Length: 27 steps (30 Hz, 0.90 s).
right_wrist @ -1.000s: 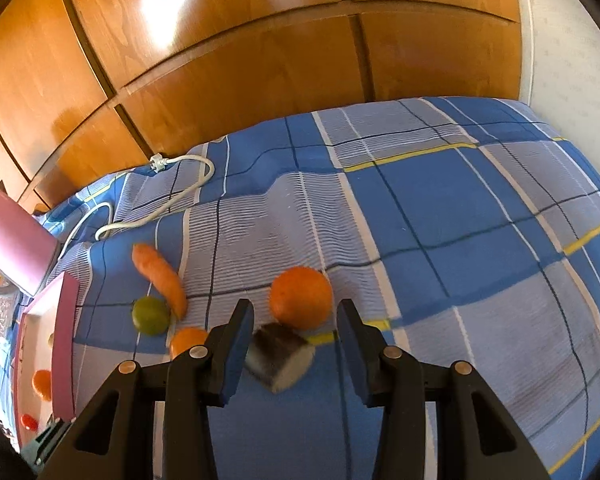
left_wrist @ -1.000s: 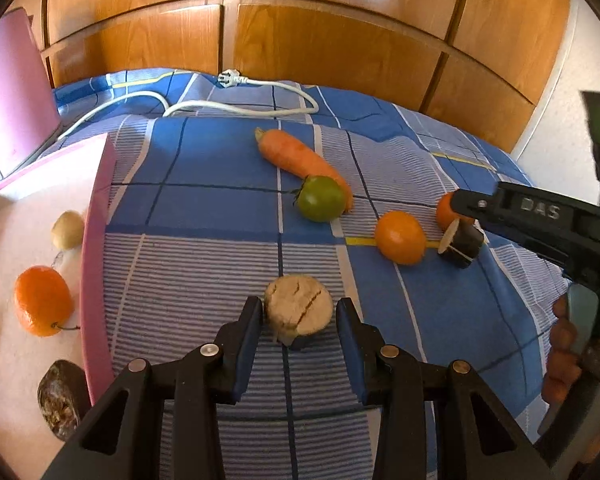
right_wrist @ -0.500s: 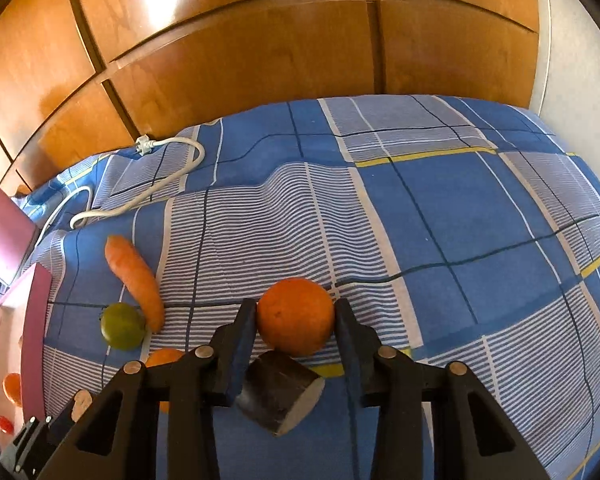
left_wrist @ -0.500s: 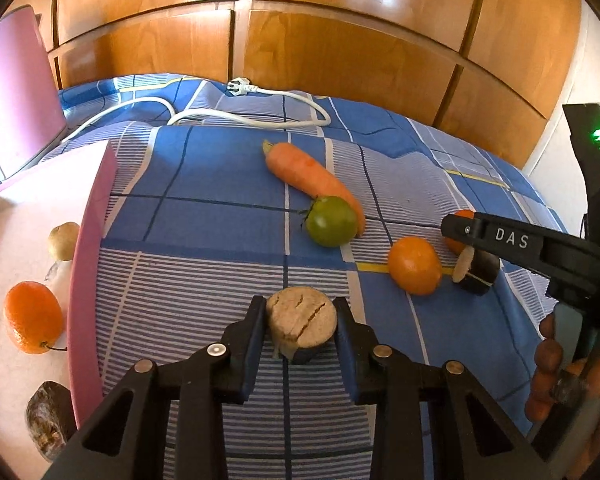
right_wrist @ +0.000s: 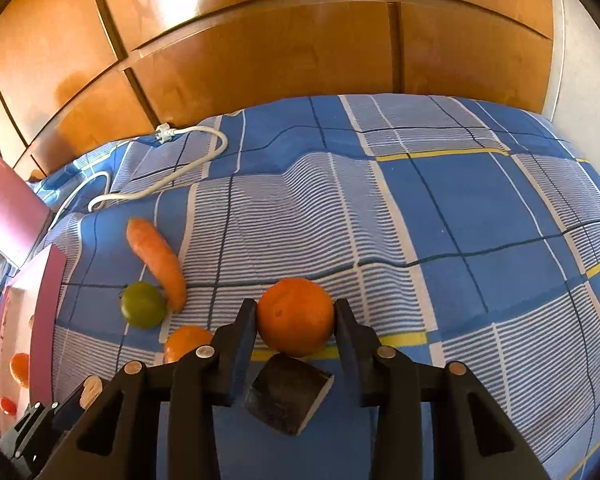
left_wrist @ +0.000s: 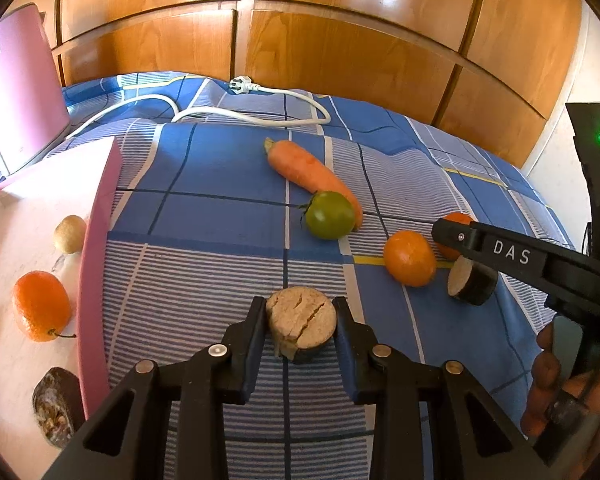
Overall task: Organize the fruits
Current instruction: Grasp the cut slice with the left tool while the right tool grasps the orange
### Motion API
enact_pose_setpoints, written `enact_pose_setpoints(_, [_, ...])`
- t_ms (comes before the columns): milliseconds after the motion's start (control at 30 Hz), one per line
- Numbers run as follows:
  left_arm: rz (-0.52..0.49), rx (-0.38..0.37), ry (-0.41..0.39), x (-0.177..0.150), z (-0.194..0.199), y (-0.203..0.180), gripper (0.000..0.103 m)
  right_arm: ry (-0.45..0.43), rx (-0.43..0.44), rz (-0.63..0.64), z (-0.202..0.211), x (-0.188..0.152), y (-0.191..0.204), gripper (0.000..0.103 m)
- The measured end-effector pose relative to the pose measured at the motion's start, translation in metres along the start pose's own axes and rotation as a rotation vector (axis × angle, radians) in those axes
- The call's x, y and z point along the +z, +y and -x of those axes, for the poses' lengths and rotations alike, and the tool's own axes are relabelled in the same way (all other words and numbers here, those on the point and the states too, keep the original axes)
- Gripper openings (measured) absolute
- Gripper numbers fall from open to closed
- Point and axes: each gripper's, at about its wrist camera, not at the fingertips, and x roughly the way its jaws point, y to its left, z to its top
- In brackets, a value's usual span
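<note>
Wooden wardrobe panels back a bed [left_wrist: 204, 184] under a blue checked sheet. At far left the pink box [left_wrist: 100, 240] already holds fruit. The left hand-held gripper [left_wrist: 300, 330] grips a tan cut slice [left_wrist: 301, 319]; the right hand-held gripper [right_wrist: 295, 320] clamps an orange [right_wrist: 295, 316]. Both picks look made; next, each should lift clear and carry leftward to the box.

— What colours lie before you on the bed?

— You have a blue-and-white plaid striped bedsheet [right_wrist: 440, 208] with thin yellow lines. At far left sits your long orange carrot [left_wrist: 312, 176], a round green tomato [left_wrist: 329, 214] beside it. Near you, a tan cracked-top slice [left_wrist: 301, 318]; at left, the pink-walled white box [left_wrist: 100, 240].
</note>
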Motion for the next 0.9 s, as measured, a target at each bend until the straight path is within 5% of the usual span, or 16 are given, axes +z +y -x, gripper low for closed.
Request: enact_pose_setpoints(900, [0.02,0.029,-0.064,0.001,0.045,0.004,0.033,-0.07,0.035,0.083,0.049,-0.018,0.024,0.039])
